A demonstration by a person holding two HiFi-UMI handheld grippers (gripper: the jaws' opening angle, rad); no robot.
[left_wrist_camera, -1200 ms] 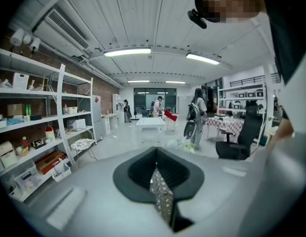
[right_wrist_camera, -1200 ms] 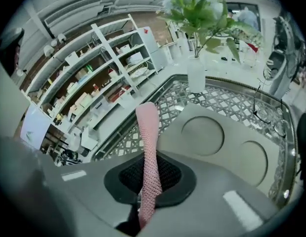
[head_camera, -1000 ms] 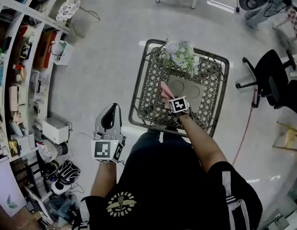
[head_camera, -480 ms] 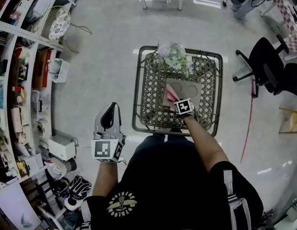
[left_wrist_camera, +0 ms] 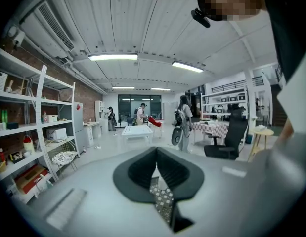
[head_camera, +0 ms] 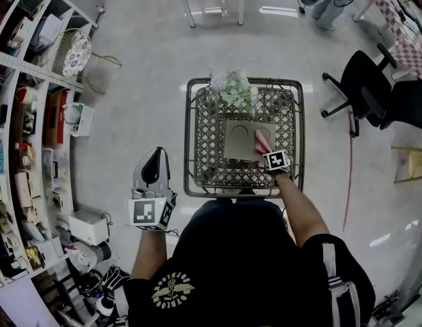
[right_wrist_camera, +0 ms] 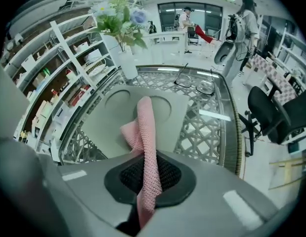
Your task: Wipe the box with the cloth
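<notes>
A flat grey box [head_camera: 239,140] with two round hollows in its top lies on a lattice table [head_camera: 197,142]. My right gripper [head_camera: 266,150] is shut on a pink knitted cloth [head_camera: 262,141], which rests on the box's right part near its front edge. In the right gripper view the cloth [right_wrist_camera: 144,127] runs out from between the shut jaws of the right gripper [right_wrist_camera: 145,174] onto the box [right_wrist_camera: 101,125]. My left gripper [head_camera: 155,152] is held off to the left of the table over the floor; this left gripper [left_wrist_camera: 156,169] is shut and holds nothing.
A vase of flowers [head_camera: 231,88] stands at the table's far edge, behind the box. A pair of glasses [right_wrist_camera: 195,85] lies on the table beyond the box. Shelving [head_camera: 33,114] lines the left side; a black office chair [head_camera: 364,80] stands to the right.
My right gripper has drawn the pink cloth across the box, from its left edge to its right part. The left gripper has stayed where it was.
</notes>
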